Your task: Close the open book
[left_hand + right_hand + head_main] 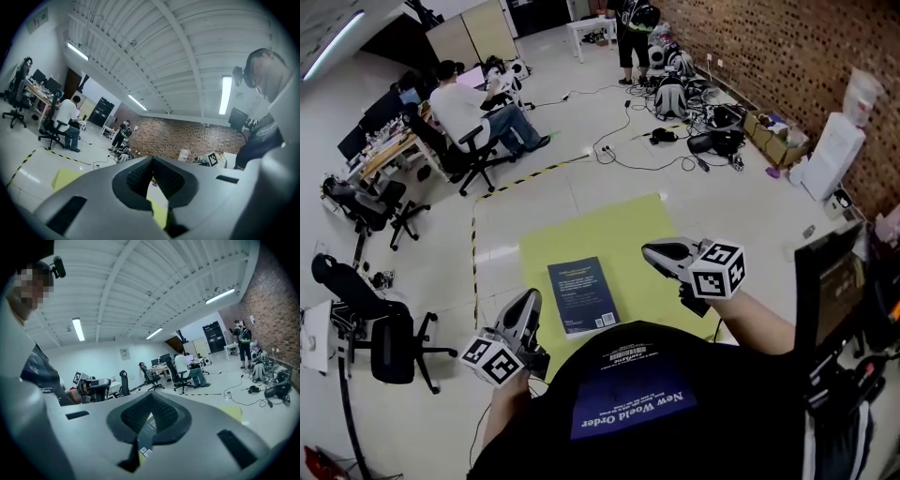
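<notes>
On the mat (628, 230): book (581, 295) — closed, lying flat, cover up.
Left gripper (531, 300): near-left of book, apart from it, jaws pressed together, empty.
Right gripper (650, 251): right of book — jaws together, empty.

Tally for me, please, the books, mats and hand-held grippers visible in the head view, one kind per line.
Book: 1
Yellow mat: 1
Grippers: 2 (left gripper, right gripper)
Total: 4
</notes>
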`<state>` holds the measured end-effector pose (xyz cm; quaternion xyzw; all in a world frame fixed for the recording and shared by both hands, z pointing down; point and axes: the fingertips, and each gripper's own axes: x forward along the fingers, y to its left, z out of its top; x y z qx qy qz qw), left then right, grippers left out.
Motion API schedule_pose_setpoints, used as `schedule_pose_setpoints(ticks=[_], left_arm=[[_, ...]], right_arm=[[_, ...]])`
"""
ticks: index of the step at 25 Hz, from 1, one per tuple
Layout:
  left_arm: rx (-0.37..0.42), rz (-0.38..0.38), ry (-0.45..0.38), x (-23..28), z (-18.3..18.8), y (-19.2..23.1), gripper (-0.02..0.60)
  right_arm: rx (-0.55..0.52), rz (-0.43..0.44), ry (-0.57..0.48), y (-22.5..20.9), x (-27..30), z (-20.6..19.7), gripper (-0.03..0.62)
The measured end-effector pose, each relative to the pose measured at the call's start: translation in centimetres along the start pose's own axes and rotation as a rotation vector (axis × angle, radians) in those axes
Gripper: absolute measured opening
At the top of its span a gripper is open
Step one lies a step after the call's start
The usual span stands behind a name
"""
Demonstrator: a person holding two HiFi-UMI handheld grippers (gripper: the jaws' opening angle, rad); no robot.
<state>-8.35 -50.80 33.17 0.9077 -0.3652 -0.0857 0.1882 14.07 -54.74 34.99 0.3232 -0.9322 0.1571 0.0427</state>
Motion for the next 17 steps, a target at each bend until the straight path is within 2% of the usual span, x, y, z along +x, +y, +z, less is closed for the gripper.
schedule_pose_setpoints(ticks=[17], left_arm=[[0.017,-0.029,0.019,0.9,-0.4,-1.1,0.008]], right_arm=[[-0.034,0.012,-0.018,-0.3,-0.4,0.0,-0.017]])
